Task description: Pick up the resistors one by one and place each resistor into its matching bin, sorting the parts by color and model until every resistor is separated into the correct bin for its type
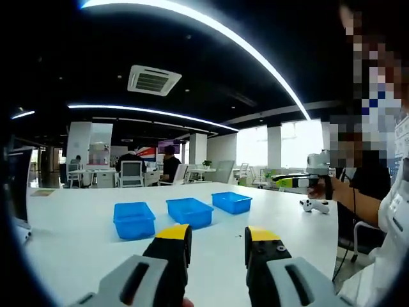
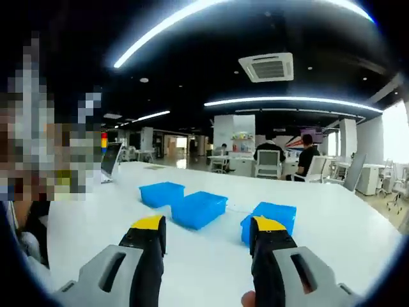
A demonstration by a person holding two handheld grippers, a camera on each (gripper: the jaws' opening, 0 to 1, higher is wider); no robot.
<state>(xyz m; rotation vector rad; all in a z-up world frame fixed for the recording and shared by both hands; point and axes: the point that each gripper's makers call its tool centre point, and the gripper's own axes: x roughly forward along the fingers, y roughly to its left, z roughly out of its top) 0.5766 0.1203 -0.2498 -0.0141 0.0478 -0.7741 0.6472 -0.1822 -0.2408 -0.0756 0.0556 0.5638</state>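
Observation:
Three blue bins stand in a row on the white table (image 1: 77, 243): a left bin (image 1: 134, 219), a middle bin (image 1: 190, 211) and a right bin (image 1: 232, 202). My left gripper (image 1: 217, 235) hovers open just short of them, its yellow-tipped jaws apart with nothing between. A tiny dark speck (image 1: 238, 236) lies on the table between the tips, too small to identify. In the right gripper view the same bins appear as a left bin (image 2: 162, 193), a middle bin (image 2: 199, 209) and a right bin (image 2: 271, 217). My right gripper (image 2: 208, 225) is open and holds nothing.
At the table's right edge a person's hand holds a grey device (image 1: 317, 171), with a small white controller (image 1: 315, 205) lying nearby. A laptop (image 2: 112, 160) stands at the far left. Chairs, desks and seated people (image 2: 308, 157) fill the background.

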